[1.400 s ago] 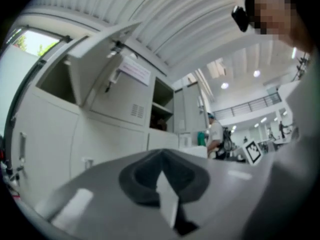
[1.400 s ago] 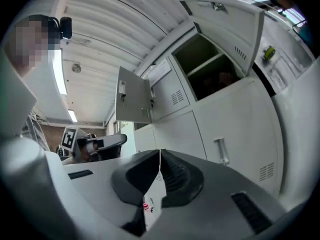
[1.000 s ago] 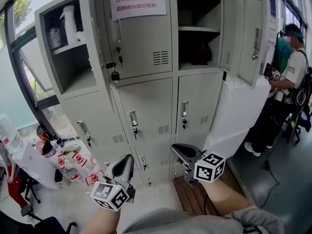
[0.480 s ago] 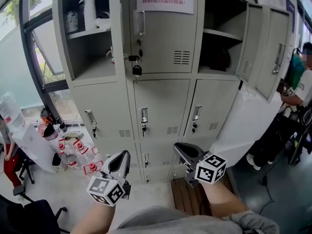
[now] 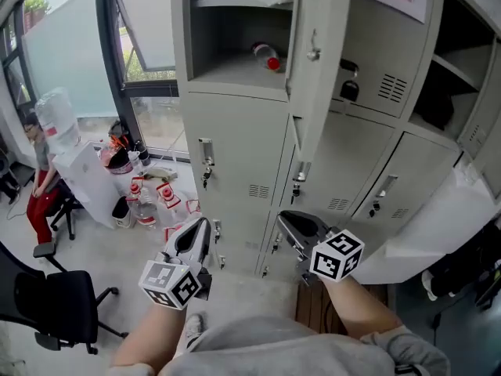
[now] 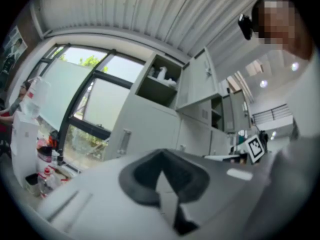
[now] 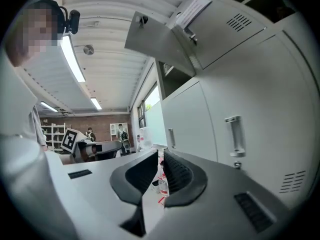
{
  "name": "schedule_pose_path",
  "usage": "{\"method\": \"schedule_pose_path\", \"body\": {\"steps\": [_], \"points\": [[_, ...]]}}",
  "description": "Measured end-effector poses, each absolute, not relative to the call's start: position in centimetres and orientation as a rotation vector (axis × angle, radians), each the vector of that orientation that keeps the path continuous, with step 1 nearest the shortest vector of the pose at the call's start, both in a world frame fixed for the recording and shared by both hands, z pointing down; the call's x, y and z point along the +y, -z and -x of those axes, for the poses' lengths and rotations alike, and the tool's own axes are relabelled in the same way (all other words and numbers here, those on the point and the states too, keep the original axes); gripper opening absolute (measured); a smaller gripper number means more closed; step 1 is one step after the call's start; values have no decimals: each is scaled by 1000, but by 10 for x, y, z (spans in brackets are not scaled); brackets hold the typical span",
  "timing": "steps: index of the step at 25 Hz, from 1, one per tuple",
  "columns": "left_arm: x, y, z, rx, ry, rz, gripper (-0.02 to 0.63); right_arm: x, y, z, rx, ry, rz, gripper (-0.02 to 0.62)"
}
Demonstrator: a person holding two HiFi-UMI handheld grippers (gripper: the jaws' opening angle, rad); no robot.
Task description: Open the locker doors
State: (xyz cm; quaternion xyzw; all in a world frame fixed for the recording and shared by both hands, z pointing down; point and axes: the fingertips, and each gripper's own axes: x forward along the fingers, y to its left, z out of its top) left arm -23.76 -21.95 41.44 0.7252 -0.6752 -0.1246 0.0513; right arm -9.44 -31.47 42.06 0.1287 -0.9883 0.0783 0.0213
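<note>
Approach a closed door
Your left tongs [image 5: 194,240] and right tongs [image 5: 291,224] are pressed together, empty. Spread one and pinch the upright metal handle [image 5: 206,153] of the grey steel locker door [image 5: 239,159] ahead of them.

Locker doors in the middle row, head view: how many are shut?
3: left grey metal door, middle one partly behind the swung-open upper door, right one. Any farther right would be out of frame.

Left tongs [image 5: 200,227] and right tongs [image 5: 286,219] point forward, jaws closed.
</note>
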Motion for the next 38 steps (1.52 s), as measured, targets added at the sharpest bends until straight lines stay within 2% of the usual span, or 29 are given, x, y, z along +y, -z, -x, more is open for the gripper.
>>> {"method": "schedule_pose_path", "body": {"steps": [8, 13, 16, 21, 33, 38], "points": [[-226, -425, 392, -1933, 348, -2326, 5, -324, -434, 278, -3038, -178, -541, 17], [-235, -427, 470, -1817, 302, -2379, 5, -362, -436, 349, -2936, -105, -800, 17], [-246, -431, 493, -1759, 301, -2399, 5, -393, -432, 367, -2877, -71, -973, 22], [-258, -442, 500, -1668, 278, -2432, 5, -418, -434, 375, -2785, -67, -1172, 97], [-275, -456, 502, -1547, 252, -2468, 5, -432, -443, 392, -2710, -134, -1313, 135], [-275, -455, 505, -1533, 257, -2480, 5, -428, -444, 397, -2752, -151, -1236, 121]]}}
